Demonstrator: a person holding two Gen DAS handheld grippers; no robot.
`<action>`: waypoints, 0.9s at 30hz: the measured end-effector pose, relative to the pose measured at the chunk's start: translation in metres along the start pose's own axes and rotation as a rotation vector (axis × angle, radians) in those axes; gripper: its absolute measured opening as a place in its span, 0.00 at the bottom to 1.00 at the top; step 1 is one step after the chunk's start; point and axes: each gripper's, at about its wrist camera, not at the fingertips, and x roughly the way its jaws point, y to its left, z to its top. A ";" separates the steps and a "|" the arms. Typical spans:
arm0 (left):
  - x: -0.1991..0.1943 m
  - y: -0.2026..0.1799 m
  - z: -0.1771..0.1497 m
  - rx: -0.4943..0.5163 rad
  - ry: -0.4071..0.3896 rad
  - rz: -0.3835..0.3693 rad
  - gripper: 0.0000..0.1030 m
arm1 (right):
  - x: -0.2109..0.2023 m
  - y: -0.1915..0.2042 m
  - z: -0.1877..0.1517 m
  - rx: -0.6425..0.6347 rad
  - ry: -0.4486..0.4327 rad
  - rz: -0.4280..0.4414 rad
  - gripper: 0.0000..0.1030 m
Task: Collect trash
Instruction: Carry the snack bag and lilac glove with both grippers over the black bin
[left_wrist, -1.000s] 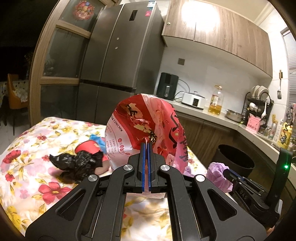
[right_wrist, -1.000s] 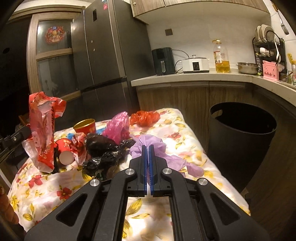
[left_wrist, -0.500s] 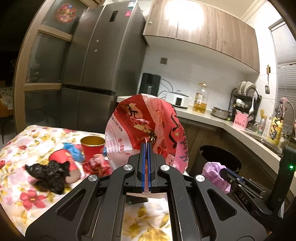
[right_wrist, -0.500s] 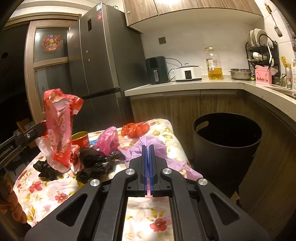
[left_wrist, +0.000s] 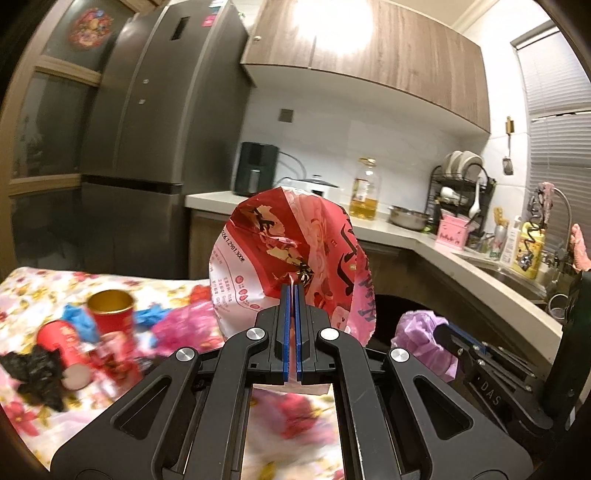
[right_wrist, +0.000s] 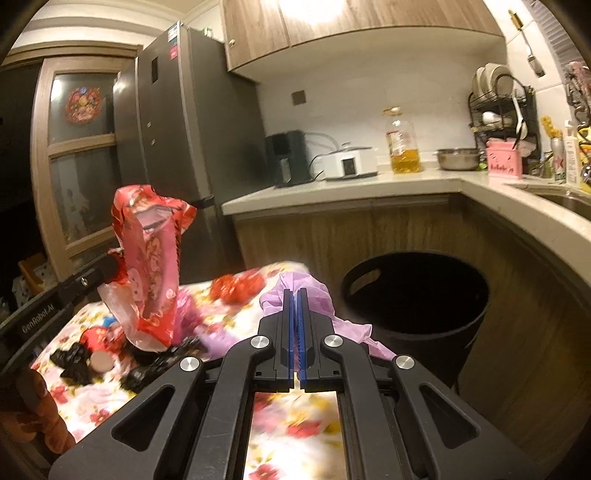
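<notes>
My left gripper (left_wrist: 291, 291) is shut on a red and pink snack wrapper (left_wrist: 291, 254), held up above the floral tablecloth (left_wrist: 29, 284). The same wrapper (right_wrist: 147, 266) hangs at the left of the right wrist view. My right gripper (right_wrist: 295, 295) is shut on a crumpled purple plastic bag (right_wrist: 306, 291), which also shows at the right in the left wrist view as the purple bag (left_wrist: 421, 332). A black round bin (right_wrist: 417, 306) stands open on the floor just past the table's end, right of both held pieces.
On the table lie red paper cups (left_wrist: 110, 314), black plastic bags (left_wrist: 33, 373), a pink bag (left_wrist: 188, 325), blue scraps (left_wrist: 79, 321) and a red bag (right_wrist: 236, 288). A fridge (right_wrist: 192, 147) and an L-shaped counter (right_wrist: 406, 181) with appliances, an oil bottle and a dish rack bound the space.
Both grippers have swung right and slightly up with their loads, away from the table's trash pile. The bin now sits larger and closer in the right wrist view.
</notes>
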 end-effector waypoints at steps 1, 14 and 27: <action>0.004 -0.004 0.001 0.001 0.001 -0.009 0.01 | 0.000 -0.005 0.005 0.002 -0.012 -0.012 0.03; 0.084 -0.082 0.003 0.032 0.015 -0.155 0.01 | 0.014 -0.085 0.043 0.055 -0.099 -0.173 0.03; 0.134 -0.113 -0.005 0.039 0.047 -0.222 0.01 | 0.038 -0.100 0.045 0.060 -0.086 -0.182 0.03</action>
